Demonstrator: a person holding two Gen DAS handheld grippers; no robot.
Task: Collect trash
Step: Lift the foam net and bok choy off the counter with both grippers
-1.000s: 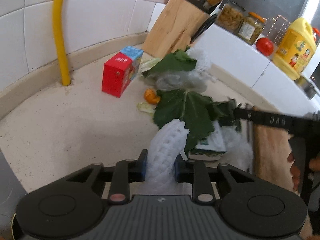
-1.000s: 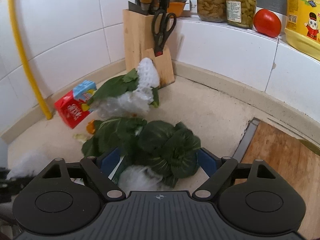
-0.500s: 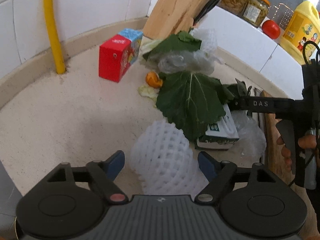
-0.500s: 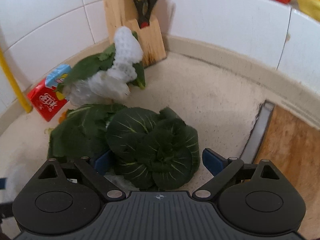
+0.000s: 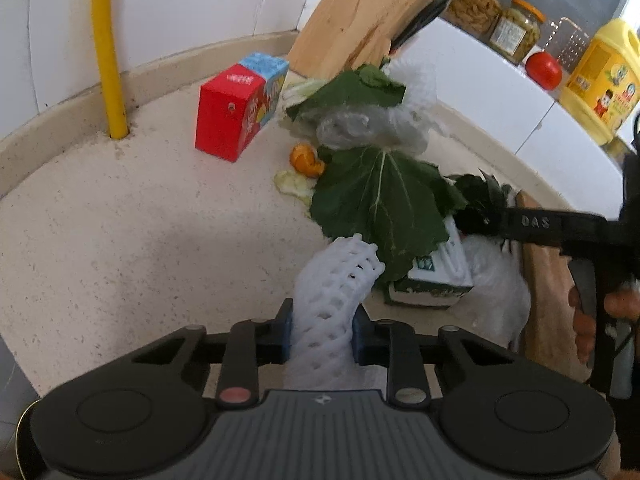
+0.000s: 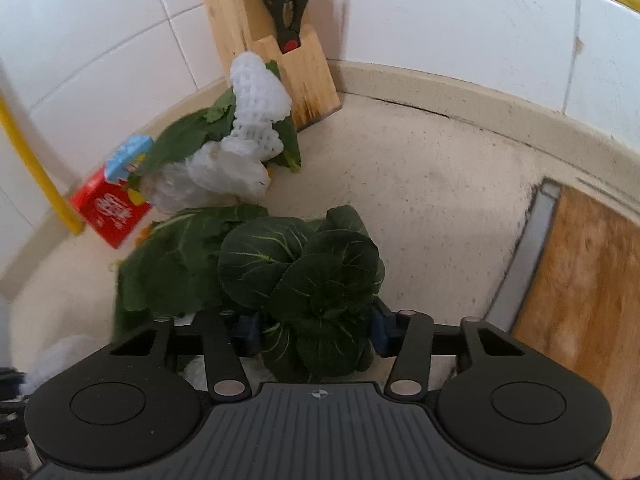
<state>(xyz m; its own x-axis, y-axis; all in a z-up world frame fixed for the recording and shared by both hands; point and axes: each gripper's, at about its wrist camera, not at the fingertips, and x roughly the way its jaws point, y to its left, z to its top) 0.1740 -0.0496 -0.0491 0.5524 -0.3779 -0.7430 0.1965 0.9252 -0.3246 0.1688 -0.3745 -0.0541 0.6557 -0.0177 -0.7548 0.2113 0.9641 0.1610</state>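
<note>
Left gripper (image 5: 322, 330) has just closed, pinching the white foam net sleeve (image 5: 336, 292) squashed between its pads, lifted above the speckled counter (image 5: 140, 220); right gripper (image 6: 314, 334) has just been closing round the dark green bok choy head (image 6: 316, 276), pads at its sides; squeeze near the stem base so loose leaves don't tear; lift both straight up.

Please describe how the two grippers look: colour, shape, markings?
Both grippers, left and right, are black, with a ribbed grey centre, two round discs and blue fingers. The left has one red pivot cap. In the left view, the right gripper's side reads "DAS", with a black cable.
</note>
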